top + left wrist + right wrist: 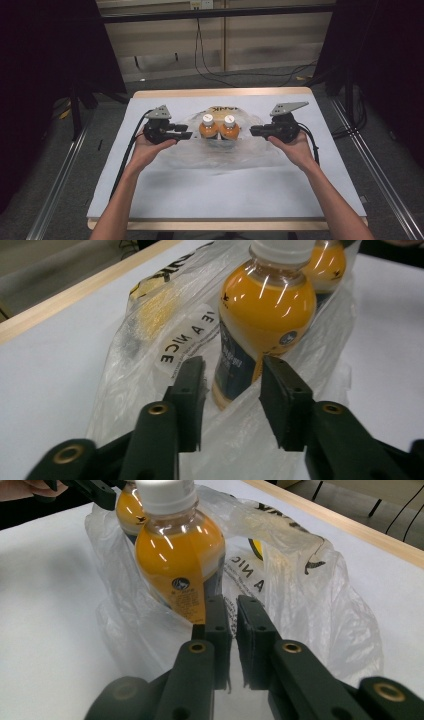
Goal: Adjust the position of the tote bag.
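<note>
- Two orange bottles [218, 128] stand upright side by side inside a clear plastic bag [225, 150], mid-table [150, 195], toward the far edge.
- Left hand-held gripper [232, 385]: jaws apart, straddling bag film just in front of the nearer bottle [267, 315].
- Right hand-held gripper [233, 615]: jaws nearly together, thin gap; can't tell if film is pinched.
- Likely step: take both bag sides. Grip film only, stay off the bottles, pull evenly so neither tips.

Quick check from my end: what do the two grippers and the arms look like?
Both the left gripper and right gripper are black, two-jawed, with brass rivets, a grey three-cornered plate on top and a black cable trailing back. Forearms are bare, no sleeves.
</note>
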Demonstrator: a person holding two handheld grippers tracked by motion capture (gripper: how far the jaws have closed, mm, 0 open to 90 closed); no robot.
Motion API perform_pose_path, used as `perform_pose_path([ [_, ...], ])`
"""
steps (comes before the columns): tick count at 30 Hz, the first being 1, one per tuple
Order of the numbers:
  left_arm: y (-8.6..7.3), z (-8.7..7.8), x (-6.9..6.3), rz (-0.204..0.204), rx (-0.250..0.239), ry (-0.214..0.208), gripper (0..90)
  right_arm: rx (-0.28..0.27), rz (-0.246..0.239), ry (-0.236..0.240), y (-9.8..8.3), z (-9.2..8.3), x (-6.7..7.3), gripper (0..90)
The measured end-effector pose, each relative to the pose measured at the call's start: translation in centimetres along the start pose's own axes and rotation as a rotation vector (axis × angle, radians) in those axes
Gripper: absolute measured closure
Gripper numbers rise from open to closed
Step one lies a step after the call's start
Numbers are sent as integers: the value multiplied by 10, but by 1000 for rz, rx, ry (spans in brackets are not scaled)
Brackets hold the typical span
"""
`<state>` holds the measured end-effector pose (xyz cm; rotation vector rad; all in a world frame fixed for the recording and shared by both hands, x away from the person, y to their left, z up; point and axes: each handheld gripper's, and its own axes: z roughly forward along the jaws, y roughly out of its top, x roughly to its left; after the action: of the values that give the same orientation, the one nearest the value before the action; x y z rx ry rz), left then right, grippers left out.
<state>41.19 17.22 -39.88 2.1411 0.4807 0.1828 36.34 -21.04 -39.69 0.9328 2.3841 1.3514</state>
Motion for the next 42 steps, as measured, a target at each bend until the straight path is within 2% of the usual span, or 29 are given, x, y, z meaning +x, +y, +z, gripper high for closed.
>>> perform_pose_path([
  [4, 9, 11, 0, 12, 31, 3, 743, 22, -7, 2, 9, 7, -4, 891],
  [5, 11, 15, 1, 28, 34, -3, 759, 34, -14, 1, 11, 10, -4, 900],
  [8, 12, 22, 3, 24, 66, 10, 795, 68, -22, 11, 14, 19, -4, 900],
  [9, 10, 25, 4, 17, 63, 3, 795, 85, -27, 11, 14, 24, -4, 900],
  [11, 5, 31, 6, 11, 95, 5, 792, 128, -32, 10, 12, 36, -7, 900],
  [14, 3, 36, 6, 24, 123, 9, 791, 133, -26, 18, 10, 43, -8, 900],
  [16, 2, 41, 4, 34, 149, 4, 790, 159, -28, 14, 7, 50, -8, 900],
  [17, 0, 45, 3, 33, 147, 4, 791, 183, -35, 14, 3, 57, -8, 900],
  [19, -2, 46, 2, 33, 158, 3, 790, 194, -37, 16, 1, 61, -8, 900],
  [21, -9, 48, 1, 30, 145, -1, 784, 202, -37, 23, -5, 67, -7, 900],
  [23, -16, 51, -1, 25, 160, 1, 784, 220, -36, 30, -13, 75, -7, 900],
  [24, -19, 53, 0, 35, 173, 2, 784, 220, -36, 30, -13, 75, -7, 900],
  [25, -22, 54, 0, 35, 179, 2, 786, 232, -44, 18, -17, 80, -7, 900],
  [26, -23, 56, 0, 29, 200, 10, 786, 232, -44, 18, -17, 80, -7, 900],
  [27, -23, 57, 1, 44, 206, 22, 786, 235, -39, 14, -17, 82, -6, 900],
  [29, -23, 57, -1, 34, 196, 20, 786, 237, -39, 13, -17, 83, -5, 900],
  [30, -23, 57, -1, 46, 216, 22, 786, 244, -53, 9, -18, 85, -6, 900],
  [31, -24, 57, -1, 45, 213, 21, 786, 255, -56, 1, -19, 85, -6, 900],
  [33, -25, 57, -1, 53, 243, 23, 786, 262, -51, -1, -21, 86, -7, 900],
  [34, -26, 58, 0, 49, 243, 16, 786, 267, -48, 1, -22, 87, -7, 900],
  [35, -26, 57, 1, 75, 272, 19, 786, 299, -62, -16, -23, 88, -7, 900],
  [36, -27, 58, 2, 92, 282, 20, 786, 299, -62, -16, -23, 88, -7, 900],
  [37, -29, 60, 0, 68, 266, 34, 786, 309, -78, -24, -24, 89, -7, 900],
  [38, -29, 59, 2, 88, 291, 20, 786, 309, -78, -24, -24, 89, -7, 900],
  [39, -31, 60, 3, 92, 299, 23, 786, 326, -65, -31, -26, 89, -7, 900],
  [42, -32, 61, 3, 93, 295, 32, 786, 340, -74, -39, -28, 89, -8, 900],
])
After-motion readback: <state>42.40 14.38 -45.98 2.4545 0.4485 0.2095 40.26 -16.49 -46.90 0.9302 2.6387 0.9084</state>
